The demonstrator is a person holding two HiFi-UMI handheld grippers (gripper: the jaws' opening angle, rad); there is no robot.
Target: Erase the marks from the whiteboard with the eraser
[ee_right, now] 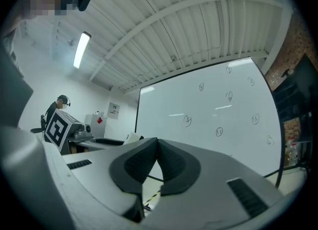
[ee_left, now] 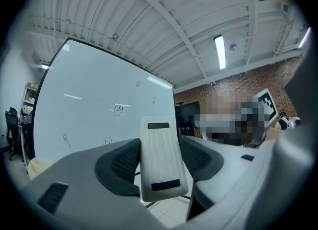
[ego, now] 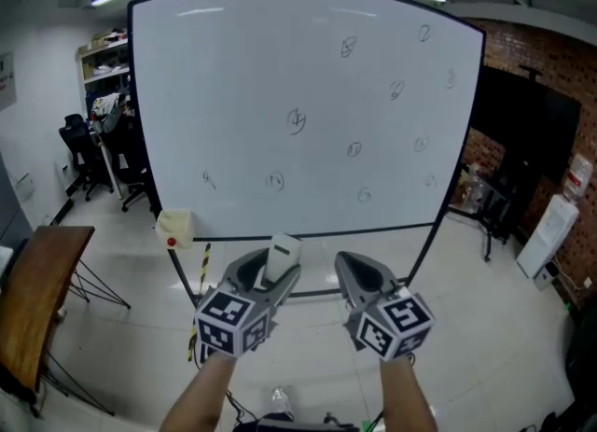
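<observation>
My left claw [ego: 272, 276] is clamped on the eraser [ee_left: 160, 159], which sticks up between its jaws. Just beside it, my right claw [ee_right: 157, 162] is pressed together, holding nothing. Ahead, well apart from both, stands the whiteboard [ego: 233, 76], with small marks [ego: 297, 122] scattered across it.

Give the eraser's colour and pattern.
The eraser is white and ribbed, with a dark bar near each end. Clearest in the left gripper view.

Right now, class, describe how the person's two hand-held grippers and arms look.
The left hand-held gripper and right hand-held gripper are smooth grey curved shells with dark ribbed pads. Each carries a white cube with black square markers. No sleeves show on the forearms.
</observation>
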